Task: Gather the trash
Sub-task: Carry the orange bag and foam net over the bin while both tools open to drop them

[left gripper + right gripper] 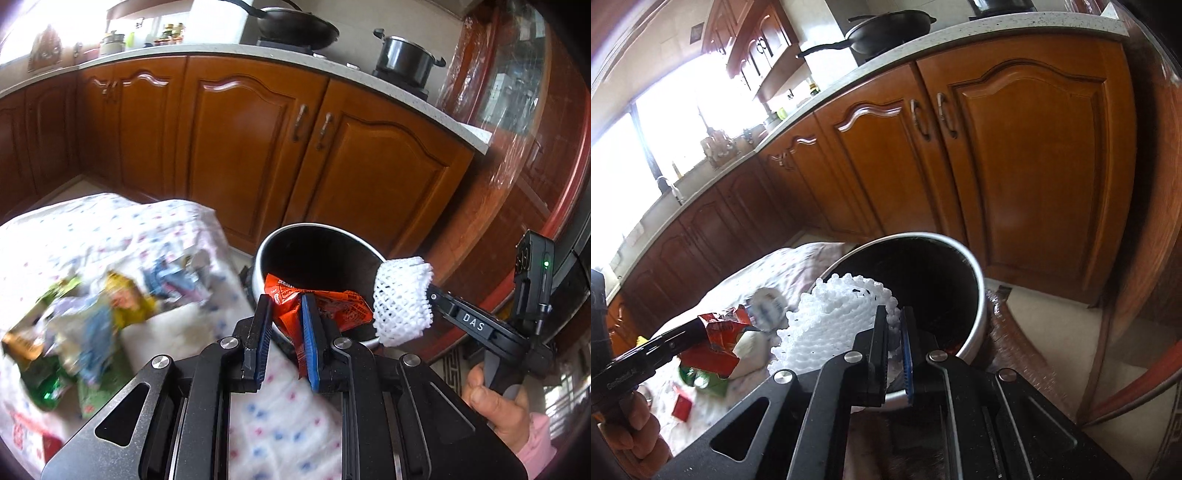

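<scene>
My left gripper (286, 301) is shut on an orange-red snack wrapper (332, 306), held at the near rim of a round metal bin (284, 230) with a dark inside. My right gripper (894, 314) is shut on a white foam net sleeve (834, 317), held just over the same bin (975, 273). In the left wrist view the foam net (400, 301) hangs at the bin's right rim from the right gripper. In the right wrist view the wrapper (720, 332) shows at the left, in the left gripper's tip.
A table with a dotted white cloth (122, 225) carries several loose wrappers (74, 325), blurred here. Brown kitchen cabinets (236, 140) and a pale counter (207, 51) with a wok (295, 26) and a pot (406, 57) stand behind the bin. A hand (498, 402) holds the right gripper.
</scene>
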`<state>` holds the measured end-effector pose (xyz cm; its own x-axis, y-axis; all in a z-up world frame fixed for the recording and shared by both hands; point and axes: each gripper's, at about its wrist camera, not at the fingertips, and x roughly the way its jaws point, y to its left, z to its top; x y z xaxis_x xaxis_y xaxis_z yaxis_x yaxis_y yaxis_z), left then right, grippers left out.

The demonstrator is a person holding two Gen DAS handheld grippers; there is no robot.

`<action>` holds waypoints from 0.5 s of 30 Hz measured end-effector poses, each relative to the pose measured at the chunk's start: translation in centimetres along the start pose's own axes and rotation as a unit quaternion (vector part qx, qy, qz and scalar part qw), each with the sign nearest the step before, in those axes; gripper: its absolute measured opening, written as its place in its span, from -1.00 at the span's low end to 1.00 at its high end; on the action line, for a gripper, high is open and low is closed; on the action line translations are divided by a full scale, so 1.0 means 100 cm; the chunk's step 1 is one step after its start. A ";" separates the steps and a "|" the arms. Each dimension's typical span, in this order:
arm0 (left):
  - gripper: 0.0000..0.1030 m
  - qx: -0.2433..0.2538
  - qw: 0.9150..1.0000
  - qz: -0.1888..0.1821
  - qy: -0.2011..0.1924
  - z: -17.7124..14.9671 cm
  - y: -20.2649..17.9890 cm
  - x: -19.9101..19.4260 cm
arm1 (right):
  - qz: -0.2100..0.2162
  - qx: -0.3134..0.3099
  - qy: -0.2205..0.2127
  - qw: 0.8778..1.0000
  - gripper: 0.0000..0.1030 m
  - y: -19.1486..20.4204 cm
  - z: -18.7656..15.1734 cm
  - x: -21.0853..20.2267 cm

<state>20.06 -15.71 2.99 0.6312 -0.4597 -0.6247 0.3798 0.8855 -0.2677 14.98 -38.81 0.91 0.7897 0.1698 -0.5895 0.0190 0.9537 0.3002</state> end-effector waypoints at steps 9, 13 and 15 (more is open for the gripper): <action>-0.71 0.010 1.000 0.012 0.025 0.015 -0.014 0.046 | -0.020 -0.017 0.013 1.000 -0.81 -0.011 0.016 0.025; -0.70 0.019 0.999 0.010 0.039 0.018 -0.022 0.063 | -0.027 -0.024 0.022 0.999 -0.79 -0.013 0.016 0.032; -0.66 0.023 0.999 0.008 0.048 0.020 -0.028 0.072 | -0.029 -0.025 0.028 0.999 -0.78 -0.014 0.017 0.035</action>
<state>24.87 -21.58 0.69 0.5703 -0.4342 -0.6973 0.4016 0.8879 -0.2244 18.76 -40.00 -0.36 0.7526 0.1268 -0.6462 0.0313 0.9733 0.2274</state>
